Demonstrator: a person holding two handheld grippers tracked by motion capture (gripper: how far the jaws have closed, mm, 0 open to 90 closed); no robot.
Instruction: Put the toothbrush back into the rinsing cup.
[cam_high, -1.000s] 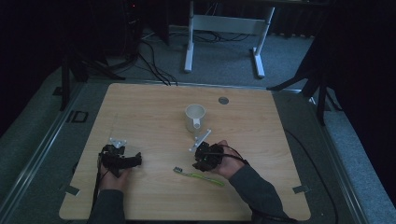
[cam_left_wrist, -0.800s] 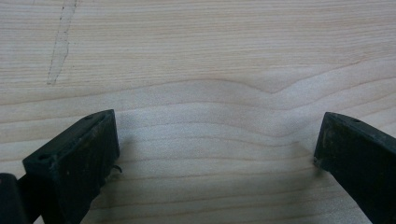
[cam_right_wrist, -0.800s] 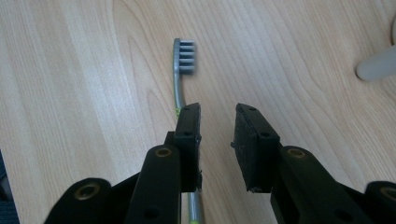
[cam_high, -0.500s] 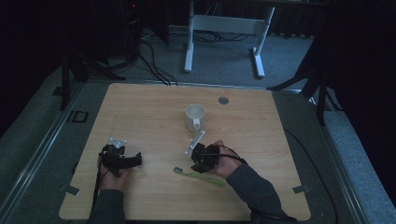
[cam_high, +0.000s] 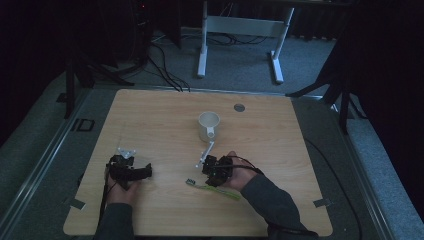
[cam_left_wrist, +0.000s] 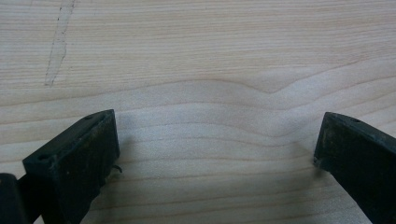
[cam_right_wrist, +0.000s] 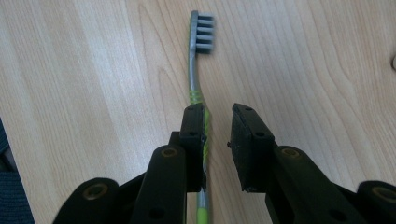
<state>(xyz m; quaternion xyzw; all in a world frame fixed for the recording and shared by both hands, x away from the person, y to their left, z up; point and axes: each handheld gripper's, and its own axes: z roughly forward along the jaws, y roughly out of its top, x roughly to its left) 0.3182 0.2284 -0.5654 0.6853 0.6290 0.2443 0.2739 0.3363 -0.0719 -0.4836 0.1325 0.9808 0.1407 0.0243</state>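
**Trainee:** Near the front edge of the table (cam_high: 150, 115), right of centre, what is the right gripper (cam_right_wrist: 217, 116) doing?

**Instructor:** It is set over the toothbrush (cam_right_wrist: 196, 70), which lies flat on the wood with its bristle head pointing left. A second ago the gripper sat slightly farther back, towards the mug (cam_high: 208, 126); it has shifted nearer and onto the handle. The jaws have just been closing. One jaw now lies against the green handle; the other stands clear, with bare wood showing in the gap. Status: narrowed, not yet clamped.

**Trainee:** Meaning for the job?

**Instructor:** In my judgement, the pick-up is in its closing phase. The handle sits off-centre in the gap, so it may slide sideways as the jaws meet.

**Trainee:** And the left gripper (cam_left_wrist: 215, 154)?

**Instructor:** Parked at the near left, unchanged, jaws spread wide over bare wood, nothing between them.

**Trainee:** Any brand or lettering?

**Instructor:** None legible on toothbrush, mug or table.
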